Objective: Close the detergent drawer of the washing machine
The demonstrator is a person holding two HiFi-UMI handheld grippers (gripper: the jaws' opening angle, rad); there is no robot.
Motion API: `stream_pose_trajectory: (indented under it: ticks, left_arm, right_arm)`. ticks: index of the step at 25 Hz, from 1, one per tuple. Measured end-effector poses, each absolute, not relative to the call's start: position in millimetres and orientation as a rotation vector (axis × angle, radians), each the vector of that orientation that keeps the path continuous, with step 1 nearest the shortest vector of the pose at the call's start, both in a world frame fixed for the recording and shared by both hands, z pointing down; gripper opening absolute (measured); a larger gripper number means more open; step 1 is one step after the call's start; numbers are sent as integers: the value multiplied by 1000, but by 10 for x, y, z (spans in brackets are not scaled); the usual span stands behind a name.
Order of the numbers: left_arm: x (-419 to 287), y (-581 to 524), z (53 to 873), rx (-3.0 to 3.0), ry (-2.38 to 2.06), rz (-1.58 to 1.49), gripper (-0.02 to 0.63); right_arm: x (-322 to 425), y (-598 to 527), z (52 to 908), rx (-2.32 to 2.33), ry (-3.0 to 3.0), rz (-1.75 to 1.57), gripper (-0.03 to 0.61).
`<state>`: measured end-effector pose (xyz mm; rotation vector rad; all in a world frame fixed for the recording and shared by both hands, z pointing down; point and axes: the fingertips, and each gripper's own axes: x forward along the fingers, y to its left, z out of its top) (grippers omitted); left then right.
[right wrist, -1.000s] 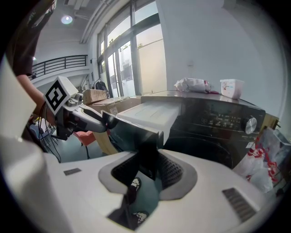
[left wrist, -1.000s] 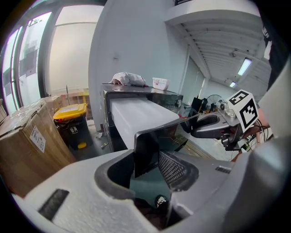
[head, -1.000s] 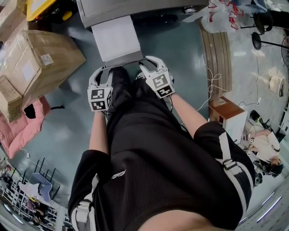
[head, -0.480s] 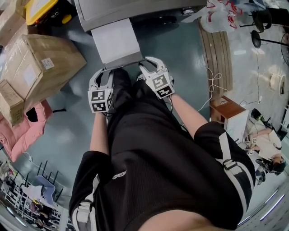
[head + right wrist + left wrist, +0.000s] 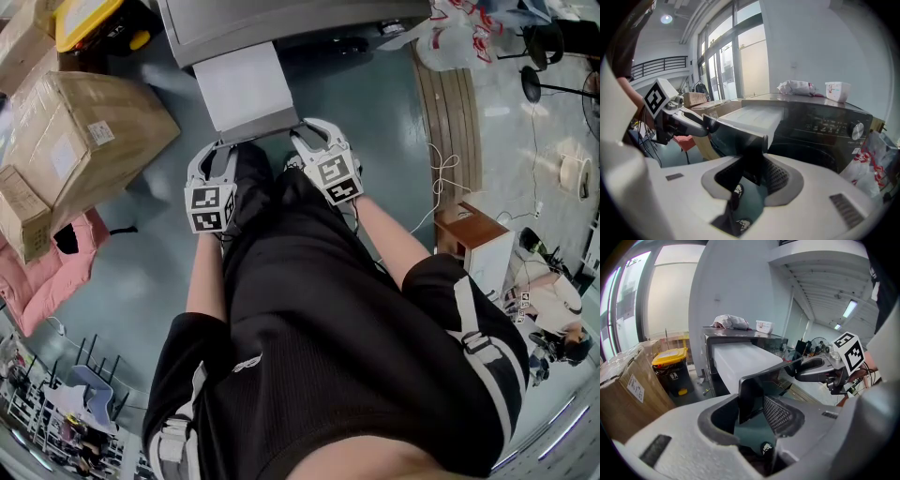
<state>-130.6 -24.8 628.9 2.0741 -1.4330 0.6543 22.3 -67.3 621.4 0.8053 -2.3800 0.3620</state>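
Washing machine [image 5: 281, 19] is at the top of the head view, dark front facing the person who stands before it.

Cardboard box [image 5: 80, 131] sits on the floor to the left of the washing machine, clear of the work.

Detergent drawer [image 5: 242, 86] is pulled well out of the washing machine's front, toward the person. Its white body is fully exposed and its dark front panel is at the near end. Not closed yet, and the whole travel looks left to do.

Left gripper [image 5: 214, 150] is at the left end of the drawer's front panel, far from the washing machine. In the left gripper view the panel corner fills the gap between the pads, so I read it as clamped on the drawer. Right gripper [image 5: 317, 133] does the same at the right end, pinching the panel's end between its pads.

Probable reason for one gripper per corner: an even push keeps a long drawer from skewing and jamming on its way back into the washing machine. Both point slightly down and along the drawer, lined up with the push direction.

White tub [image 5: 836, 91] stands on top of the washing machine, next to a crumpled bag [image 5: 797, 87]. Neither is in the drawer's path.
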Motion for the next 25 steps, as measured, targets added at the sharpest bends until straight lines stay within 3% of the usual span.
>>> stream_pose_trajectory:
  ticks: [25]
  left_arm:
    - [-1325,-395,6258,2075,-1421,670,169]
  right_arm:
    - [195,-829,6185,805,-2381,356,129]
